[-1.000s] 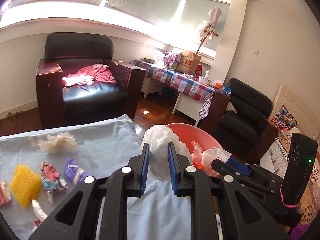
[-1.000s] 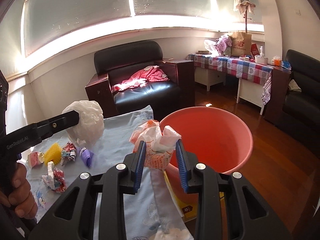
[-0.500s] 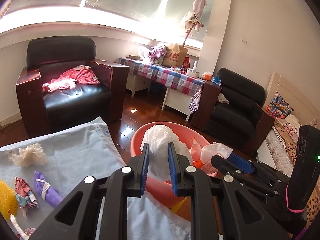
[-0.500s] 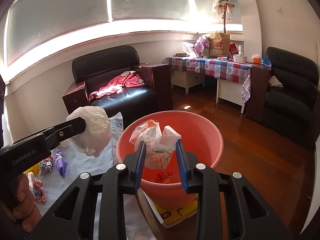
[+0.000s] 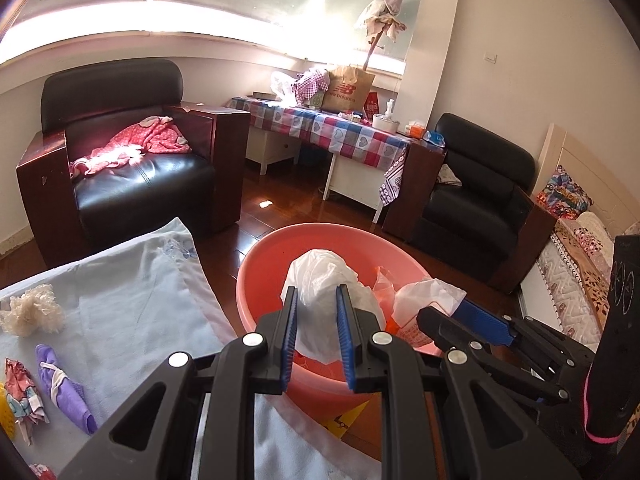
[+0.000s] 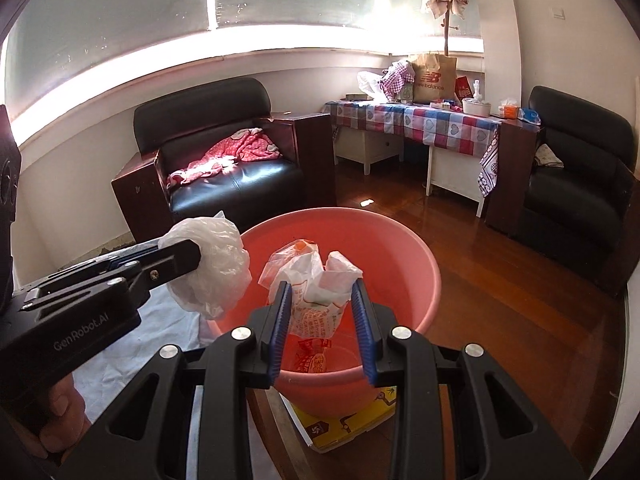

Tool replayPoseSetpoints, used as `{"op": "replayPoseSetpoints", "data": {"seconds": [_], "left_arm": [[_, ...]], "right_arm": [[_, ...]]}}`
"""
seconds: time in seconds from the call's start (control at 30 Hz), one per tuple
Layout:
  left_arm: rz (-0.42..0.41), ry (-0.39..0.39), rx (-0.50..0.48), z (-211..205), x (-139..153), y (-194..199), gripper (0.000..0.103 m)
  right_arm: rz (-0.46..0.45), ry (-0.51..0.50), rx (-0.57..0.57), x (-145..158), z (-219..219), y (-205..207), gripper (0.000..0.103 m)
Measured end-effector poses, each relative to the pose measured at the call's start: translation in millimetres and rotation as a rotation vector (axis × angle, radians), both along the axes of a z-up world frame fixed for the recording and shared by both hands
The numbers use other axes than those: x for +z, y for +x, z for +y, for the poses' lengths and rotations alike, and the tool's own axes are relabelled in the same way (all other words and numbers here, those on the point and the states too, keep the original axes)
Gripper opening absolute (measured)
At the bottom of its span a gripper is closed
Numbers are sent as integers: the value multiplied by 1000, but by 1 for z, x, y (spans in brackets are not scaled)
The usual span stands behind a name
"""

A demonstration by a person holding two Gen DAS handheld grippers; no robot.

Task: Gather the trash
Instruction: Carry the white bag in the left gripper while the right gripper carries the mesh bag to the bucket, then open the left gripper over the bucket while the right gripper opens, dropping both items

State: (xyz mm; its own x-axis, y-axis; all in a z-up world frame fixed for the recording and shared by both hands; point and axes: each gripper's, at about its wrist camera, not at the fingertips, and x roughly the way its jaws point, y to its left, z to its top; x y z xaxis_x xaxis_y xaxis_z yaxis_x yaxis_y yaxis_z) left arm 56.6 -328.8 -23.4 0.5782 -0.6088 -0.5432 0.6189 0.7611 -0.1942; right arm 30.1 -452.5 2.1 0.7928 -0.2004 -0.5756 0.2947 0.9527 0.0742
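In the left wrist view, the left gripper (image 5: 317, 312) is pinching a crumpled white plastic bag (image 5: 326, 280) between its narrowly parted blue pads, holding it over the pink basin (image 5: 256, 280). To the right, the right gripper (image 5: 452, 312) is gripping a printed plastic wrapper (image 5: 420, 300) above the same basin. On the left, a purple bundle (image 5: 60, 384) and a cream fluff ball (image 5: 30, 312) are lying on the pale blue cloth (image 5: 136, 300).

In the right wrist view, the right gripper (image 6: 322, 312) is clamping the printed plastic wrapper (image 6: 316, 280) over the pink basin (image 6: 424, 272), where a red scrap (image 6: 314, 356) is lying inside. At the left, the left gripper (image 6: 188, 252) is holding the white plastic bag (image 6: 216, 268) by the basin's near-left rim.
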Motion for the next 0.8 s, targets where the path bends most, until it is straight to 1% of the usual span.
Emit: {"op": "replayPoseSetpoints", "data": {"seconds": [0.47, 0.63, 0.73, 0.8], "left_arm": [[31, 9, -3, -13, -9, 16, 19], [29, 14, -6, -13, -10, 17, 24], [27, 12, -9, -14, -10, 16, 32], [18, 8, -4, -14, -9, 15, 45]], "right_arm": [[49, -5, 5, -12, -1, 17, 31], [58, 2, 1, -14, -1, 20, 31], [64, 7, -1, -14, -3, 22, 33], [70, 10, -1, -15, -3, 23, 33]]}}
